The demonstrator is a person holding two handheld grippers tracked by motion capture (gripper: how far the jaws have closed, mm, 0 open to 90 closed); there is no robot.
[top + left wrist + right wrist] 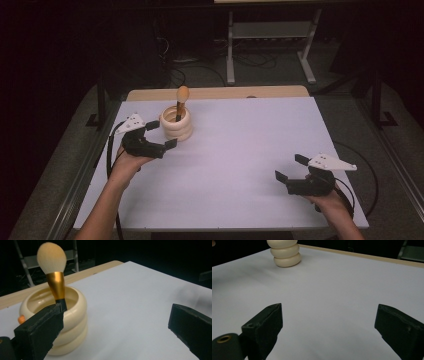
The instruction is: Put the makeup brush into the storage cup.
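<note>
A cream ribbed holder [176, 125] stands on the white table top [235, 150] at the back left, with a makeup brush [181, 100] upright in it, its gold ferrule and pale bristle head up. In the left gripper view the holder [65, 322] and the brush [53, 267] are close at the left. My left gripper [161, 134] is open just left of the holder, nothing between its jaws. My right gripper [291, 168] is open near the front right, empty. The holder [285, 252] sits far off in the right gripper view.
A wooden strip [220, 93] borders the table's far edge. Beyond it are metal frame legs [230, 50] and cables on a dark floor. The white surface spreads wide between the two grippers.
</note>
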